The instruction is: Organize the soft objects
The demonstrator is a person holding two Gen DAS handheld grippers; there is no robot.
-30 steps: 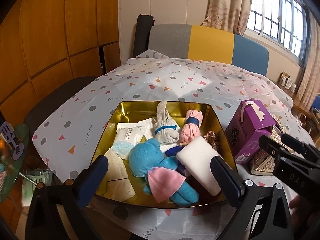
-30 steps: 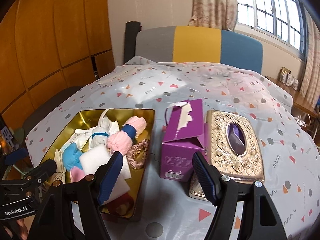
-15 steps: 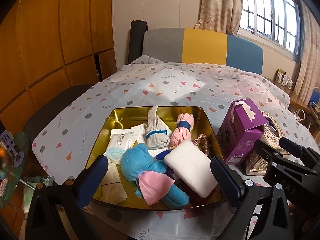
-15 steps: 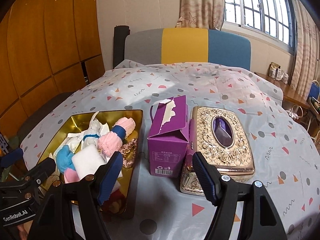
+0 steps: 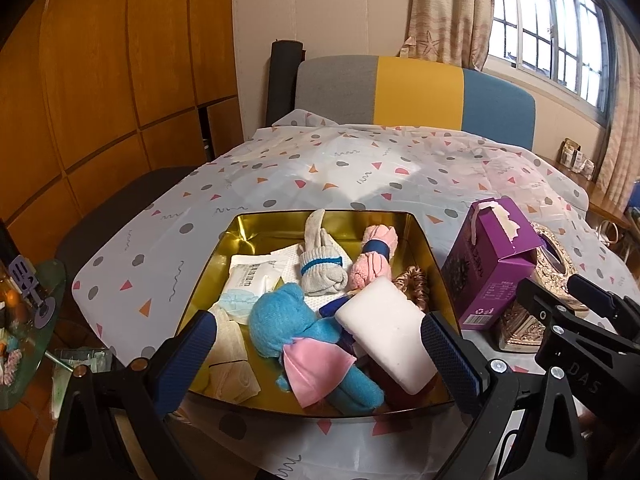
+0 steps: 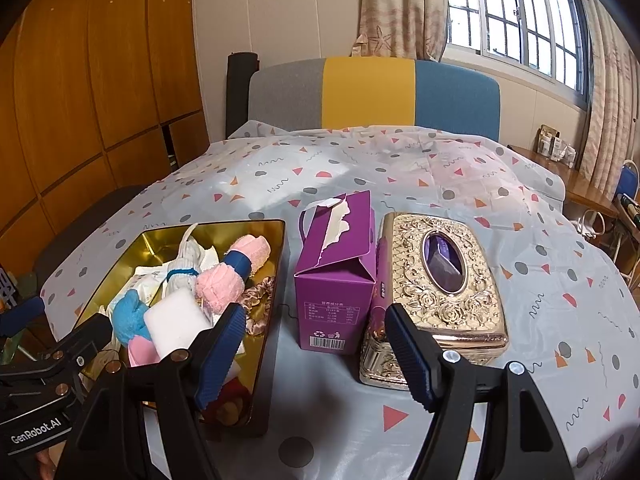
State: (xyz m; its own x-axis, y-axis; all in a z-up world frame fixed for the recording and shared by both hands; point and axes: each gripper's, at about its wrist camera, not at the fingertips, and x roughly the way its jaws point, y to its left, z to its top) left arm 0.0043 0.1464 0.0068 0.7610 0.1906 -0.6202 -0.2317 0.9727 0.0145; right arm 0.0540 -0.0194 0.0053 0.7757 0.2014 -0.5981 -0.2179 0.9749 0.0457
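A gold tin [image 5: 256,224] [image 6: 276,248] on the table holds soft things: a blue plush toy [image 5: 280,320] with a pink patch, a white sponge block [image 5: 384,332] [image 6: 174,320], a grey sock roll [image 5: 320,264], a pink towel roll [image 5: 370,264] [image 6: 224,280], a brown scrunchie [image 5: 414,284] and wipe packets [image 5: 250,276]. My left gripper [image 5: 320,348] is open and empty above the tin's near edge. My right gripper [image 6: 316,344] is open and empty in front of the purple box [image 6: 336,276].
The purple carton stands right of the tin, also in the left wrist view [image 5: 492,272]. An ornate gold tissue box [image 6: 440,280] lies right of it. The patterned tablecloth [image 6: 400,168] covers the table. A striped chair [image 6: 372,92] stands behind. A glass side table [image 5: 24,320] is at the left.
Both grippers have pulled back and up a little, so the tin and the boxes look smaller and farther off. Both stay open. Nothing on the table has moved.
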